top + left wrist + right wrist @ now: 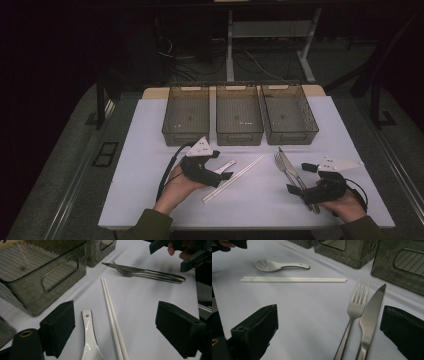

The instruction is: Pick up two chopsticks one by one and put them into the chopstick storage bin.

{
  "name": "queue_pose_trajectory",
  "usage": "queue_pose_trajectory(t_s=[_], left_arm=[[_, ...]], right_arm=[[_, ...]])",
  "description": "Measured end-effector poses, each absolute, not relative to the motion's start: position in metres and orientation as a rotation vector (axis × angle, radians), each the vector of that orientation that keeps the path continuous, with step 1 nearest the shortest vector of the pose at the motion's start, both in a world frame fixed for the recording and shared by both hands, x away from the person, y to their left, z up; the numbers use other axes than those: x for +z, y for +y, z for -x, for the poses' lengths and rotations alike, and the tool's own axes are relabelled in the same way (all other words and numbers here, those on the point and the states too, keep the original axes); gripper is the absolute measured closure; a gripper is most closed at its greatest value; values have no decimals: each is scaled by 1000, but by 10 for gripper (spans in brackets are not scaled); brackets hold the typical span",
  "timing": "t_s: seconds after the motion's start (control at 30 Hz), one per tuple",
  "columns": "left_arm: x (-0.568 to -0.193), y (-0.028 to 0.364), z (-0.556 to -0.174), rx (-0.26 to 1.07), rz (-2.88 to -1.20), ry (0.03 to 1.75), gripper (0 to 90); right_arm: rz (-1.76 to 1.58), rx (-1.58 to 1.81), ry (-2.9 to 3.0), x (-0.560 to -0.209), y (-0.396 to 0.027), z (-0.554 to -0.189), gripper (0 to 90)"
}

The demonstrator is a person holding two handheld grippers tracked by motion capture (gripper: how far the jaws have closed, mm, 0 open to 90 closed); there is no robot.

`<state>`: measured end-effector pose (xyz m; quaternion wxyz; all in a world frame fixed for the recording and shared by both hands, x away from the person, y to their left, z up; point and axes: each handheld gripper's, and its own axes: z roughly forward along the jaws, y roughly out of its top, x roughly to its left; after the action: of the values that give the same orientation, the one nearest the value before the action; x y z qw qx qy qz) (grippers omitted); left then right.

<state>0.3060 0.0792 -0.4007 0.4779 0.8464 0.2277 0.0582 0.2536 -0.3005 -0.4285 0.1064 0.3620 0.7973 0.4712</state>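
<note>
Nearest the lens: left gripper fingers, released and spread wide, straddling both the spoon handle and the chopsticks, pressing on neither. Likely to catch two things at once if closed here: spoon and a stick pinched together, or the glossy handle squirted sideways. Safer to centre on one item first. Could also set the loose chopsticks rolling toward the fork and knife.

Right gripper fingers likewise released, flanking the fork and knife handles, side by side and apparently touching. Same hazard of a double pick-up, or of slim steel slipping out of the foam.

Handle ends of fork and knife close to the front edge of the surface; easy to nudge off with a clumsy approach.

Bare room between chopsticks and fork, and between cutlery and the three bins at the far side. Tall bin walls: need to lift well clear of the rims before any drop.
</note>
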Motion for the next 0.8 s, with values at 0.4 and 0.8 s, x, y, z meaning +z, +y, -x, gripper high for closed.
queue_pose_trajectory(t_s=[0.4, 0.8], left_arm=[[-409, 65, -305, 121, -2109, 533, 463], [-424, 60, -301, 138, -2165, 577, 714]], right_arm=[[-1068, 1378, 2353, -429, -300, -254, 17], [-1067, 1378, 2357, -429, -300, -254, 17]])
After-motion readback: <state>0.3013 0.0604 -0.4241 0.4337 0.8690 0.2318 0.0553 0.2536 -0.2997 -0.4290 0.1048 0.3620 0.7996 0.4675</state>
